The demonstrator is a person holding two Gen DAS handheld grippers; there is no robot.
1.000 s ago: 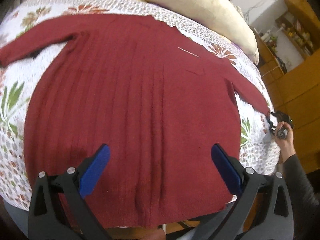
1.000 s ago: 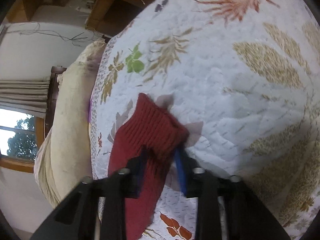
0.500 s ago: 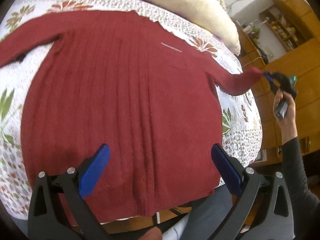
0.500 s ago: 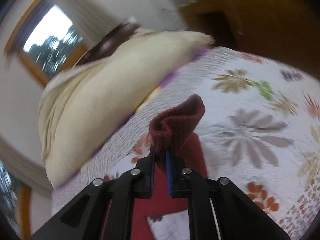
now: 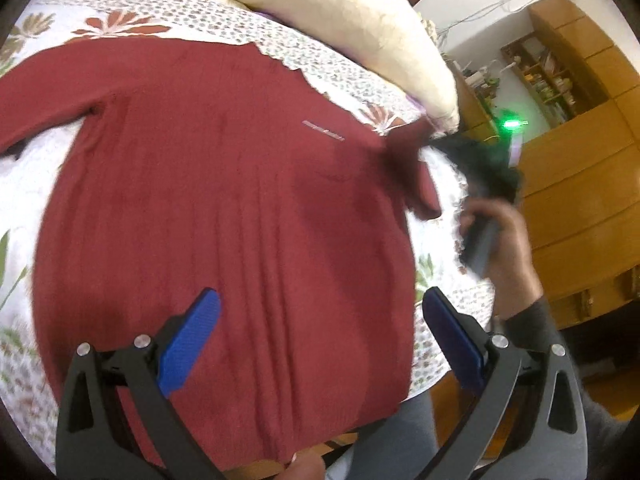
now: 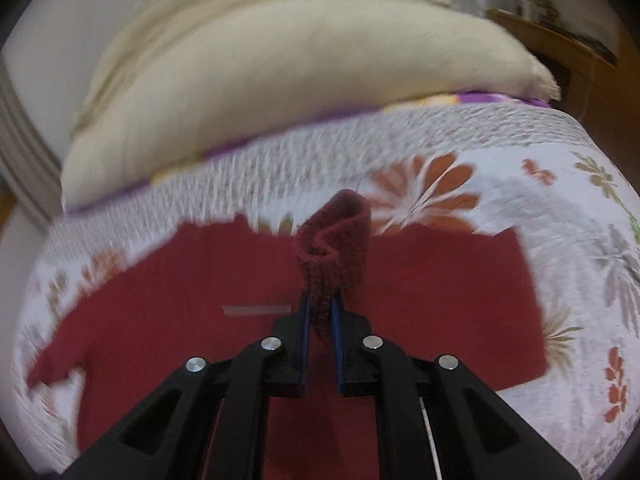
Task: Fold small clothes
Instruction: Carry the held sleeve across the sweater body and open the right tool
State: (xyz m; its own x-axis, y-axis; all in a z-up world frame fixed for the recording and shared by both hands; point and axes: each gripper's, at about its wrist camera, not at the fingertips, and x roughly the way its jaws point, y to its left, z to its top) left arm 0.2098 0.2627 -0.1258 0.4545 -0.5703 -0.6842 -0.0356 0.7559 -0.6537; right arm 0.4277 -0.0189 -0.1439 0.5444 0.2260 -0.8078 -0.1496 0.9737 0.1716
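Both tongs hover inside sweater edges.

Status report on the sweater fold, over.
Right gripper shut on sleeve cuff, lifted over the maroon sweater. Left gripper open, above the hem. Nothing in the way.

Most of the floral bedspread is covered by the flat red sweater, with bare strips left only along its edges. The far side is blocked by a long cream pillow, and wooden cabinets stand close on the right. Open air is left above the sweater, where the left gripper is held wide and empty; beside it, space is taken by the right gripper, clamped on a raised sleeve cuff.
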